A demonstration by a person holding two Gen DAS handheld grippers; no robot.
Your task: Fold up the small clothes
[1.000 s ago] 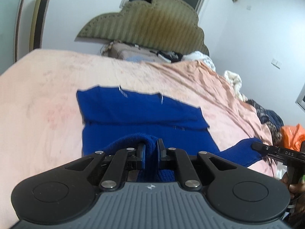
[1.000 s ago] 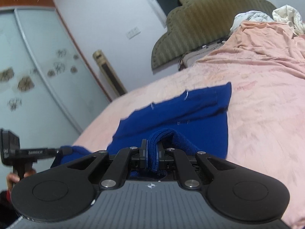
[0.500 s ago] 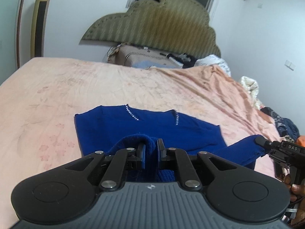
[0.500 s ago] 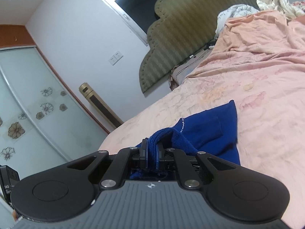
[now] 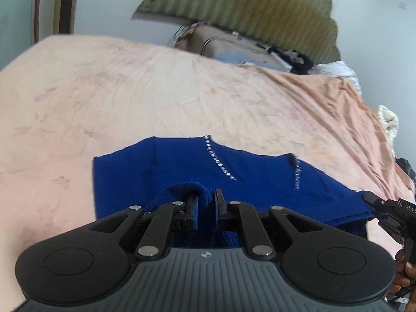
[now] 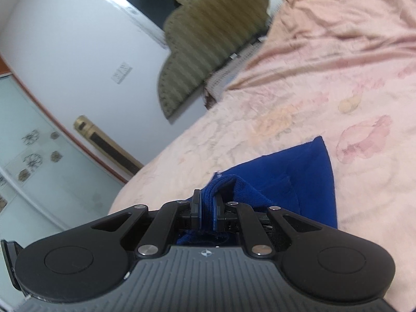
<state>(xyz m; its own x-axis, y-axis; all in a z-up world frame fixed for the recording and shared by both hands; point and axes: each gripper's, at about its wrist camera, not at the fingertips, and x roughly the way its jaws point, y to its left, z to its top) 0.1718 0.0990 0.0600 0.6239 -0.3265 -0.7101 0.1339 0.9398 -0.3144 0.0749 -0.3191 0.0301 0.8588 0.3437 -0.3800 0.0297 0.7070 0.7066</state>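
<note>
A small blue knit top (image 5: 260, 176) with silver trim at the neckline lies on the pink bedspread (image 5: 156, 91). My left gripper (image 5: 205, 202) is shut on a bunched fold of its near edge. My right gripper (image 6: 206, 205) is shut on another fold of the same blue top (image 6: 299, 182). In the left wrist view the right gripper (image 5: 374, 202) shows at the right edge, clamped on the top's right corner. The near part of the top is folded up toward the neckline.
An olive padded headboard (image 5: 247, 7) stands at the far end of the bed, with a tan bag (image 5: 228, 44) and loose clothes against it. A gold-trimmed upright unit (image 6: 104, 140) and a glass wardrobe door (image 6: 31, 156) stand along the left wall.
Both grippers have carried the held edge of the blue top forward toward the neckline, so less of the top shows ahead of them. Both stayed shut on it.
</note>
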